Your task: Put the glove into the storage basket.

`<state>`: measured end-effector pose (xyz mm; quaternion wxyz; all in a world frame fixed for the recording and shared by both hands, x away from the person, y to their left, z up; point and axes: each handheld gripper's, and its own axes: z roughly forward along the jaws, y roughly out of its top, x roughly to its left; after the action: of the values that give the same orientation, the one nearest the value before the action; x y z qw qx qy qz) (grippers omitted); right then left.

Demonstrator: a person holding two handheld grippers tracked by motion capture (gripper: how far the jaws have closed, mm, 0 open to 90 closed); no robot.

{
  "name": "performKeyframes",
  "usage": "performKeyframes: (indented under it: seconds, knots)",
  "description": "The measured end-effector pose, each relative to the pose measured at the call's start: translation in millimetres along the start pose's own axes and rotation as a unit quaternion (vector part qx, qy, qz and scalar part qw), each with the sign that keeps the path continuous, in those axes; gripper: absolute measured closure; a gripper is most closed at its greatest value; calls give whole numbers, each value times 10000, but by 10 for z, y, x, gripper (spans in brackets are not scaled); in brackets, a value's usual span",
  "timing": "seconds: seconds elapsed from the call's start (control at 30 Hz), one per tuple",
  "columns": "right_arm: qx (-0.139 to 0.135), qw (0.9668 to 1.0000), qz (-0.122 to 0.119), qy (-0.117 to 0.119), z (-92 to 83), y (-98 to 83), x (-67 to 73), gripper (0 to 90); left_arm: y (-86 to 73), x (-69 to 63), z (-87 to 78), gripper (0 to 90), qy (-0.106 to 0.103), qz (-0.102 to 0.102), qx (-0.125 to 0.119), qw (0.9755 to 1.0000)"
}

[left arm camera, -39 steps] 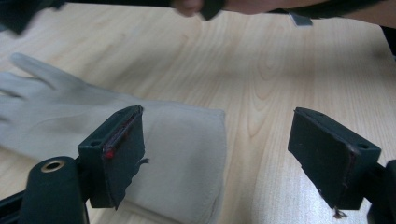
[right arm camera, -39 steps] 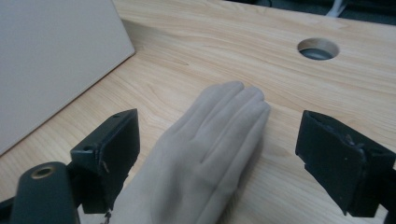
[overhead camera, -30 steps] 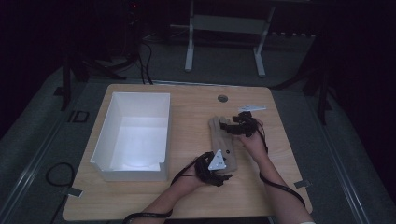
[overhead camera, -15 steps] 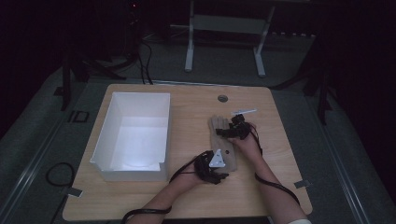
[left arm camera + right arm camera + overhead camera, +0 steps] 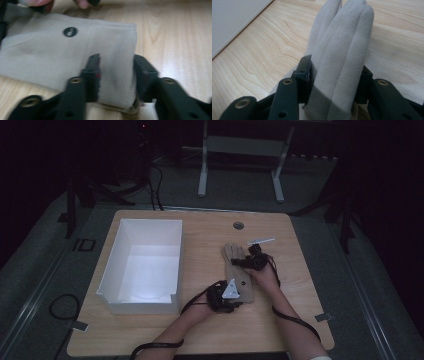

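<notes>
Dim room, dark floor, with a metal stand beyond a light wooden counter [image 5: 200, 330]. An open white box [image 5: 145, 265] occupies the counter's left half. To its right, well apart from it, a beige glove [image 5: 239, 272] lies flat on the wood, fingers pointing away from the person. The left gripper [image 5: 225, 297] sits at the glove's near cuff end; in the left gripper view its jaws have just been closing and now pinch a fold of the cuff between them, beside a small round dark badge [image 5: 70, 31]. The right gripper [image 5: 250, 261] sits at the glove's far end; in the right gripper view its jaws have likewise just been closing and now clamp the bunched glove fingers [image 5: 342, 37], which stand up between them. The glove rests on the counter at both ends.
</notes>
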<state>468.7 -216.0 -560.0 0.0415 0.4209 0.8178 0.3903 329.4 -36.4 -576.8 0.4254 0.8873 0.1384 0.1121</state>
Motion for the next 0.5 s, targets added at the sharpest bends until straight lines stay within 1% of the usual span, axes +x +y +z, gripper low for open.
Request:
performKeyframes:
  seconds: [0.03,0.07,0.1,0.13,0.2,0.23,0.27,0.3,0.33,0.37,0.43,0.5]
  knots:
    - [-21,10000,7,9,-1,-4,1,608,-1,38,-3,759,-73,-171,-24,9998]
    - [-40,10000,16,31,-3,-7,-1,617,-4,71,-1,787,-173,-360,-64,9992]
    - [-64,10000,29,61,-8,-11,-6,625,-3,97,-3,800,-254,-462,-53,9986]
    - [-76,9999,38,66,-12,-15,-6,630,0,105,-2,808,-269,-542,-70,9981]
    - [-71,9999,35,84,-23,-13,1,642,1,113,0,818,-295,-596,-70,9978]
    - [-64,9999,33,84,-28,-10,1,646,5,131,-2,822,-429,-741,-70,9963]
    - [-41,9999,68,132,-36,-5,-1,651,9,141,0,824,-490,-815,-59,9954]
    - [-41,9998,90,169,-45,-1,-3,653,18,146,-1,825,-507,-802,-30,9955]
    - [-48,9998,107,152,-55,2,-1,654,30,151,-5,826,-539,-794,-9,9954]
    - [-44,9997,135,189,-65,4,-4,656,44,147,-7,827,-537,-785,13,9955]
    - [-100,9996,160,229,-100,10,-8,657,76,132,-19,829,-529,-691,80,9962]
    - [-126,9994,185,265,-121,15,-11,657,93,128,-25,830,-538,-683,102,9962]
